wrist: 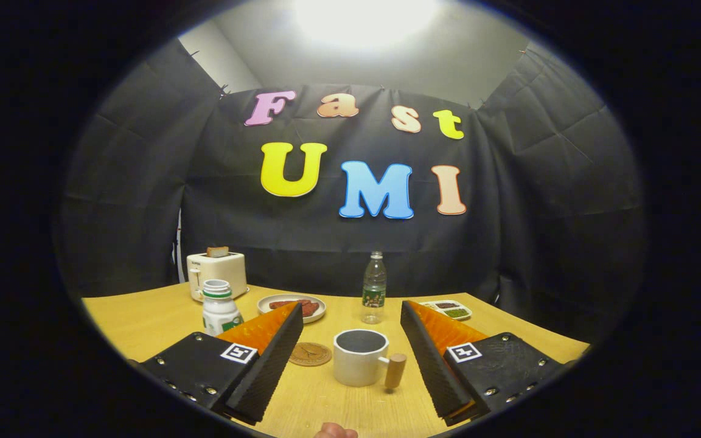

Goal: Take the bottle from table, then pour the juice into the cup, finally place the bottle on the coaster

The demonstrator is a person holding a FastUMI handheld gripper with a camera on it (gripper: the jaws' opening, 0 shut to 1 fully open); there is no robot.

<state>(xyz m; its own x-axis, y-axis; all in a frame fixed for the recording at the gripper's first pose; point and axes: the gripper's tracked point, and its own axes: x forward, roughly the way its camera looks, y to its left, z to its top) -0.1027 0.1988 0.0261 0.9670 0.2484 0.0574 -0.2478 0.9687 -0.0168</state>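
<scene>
A white bottle (219, 308) with a green band and an uncapped neck stands on the wooden table (143, 322), just behind my left finger (268, 359). Between the fingers and a little ahead sits a white cup (359, 358) with a wooden handle pointing right. A round brown coaster (310, 354) lies flat just left of the cup. A clear plastic bottle (374, 287) with a green label stands upright beyond the cup. My gripper (352, 307) is open wide, holding nothing, and low over the table.
A white toaster (216, 274) with a slice of bread in it stands at the back left. A plate (292, 306) of reddish food lies behind the coaster. A small tray (451, 310) with dark and green food sits back right. Part of a hand (335, 431) shows below the fingers.
</scene>
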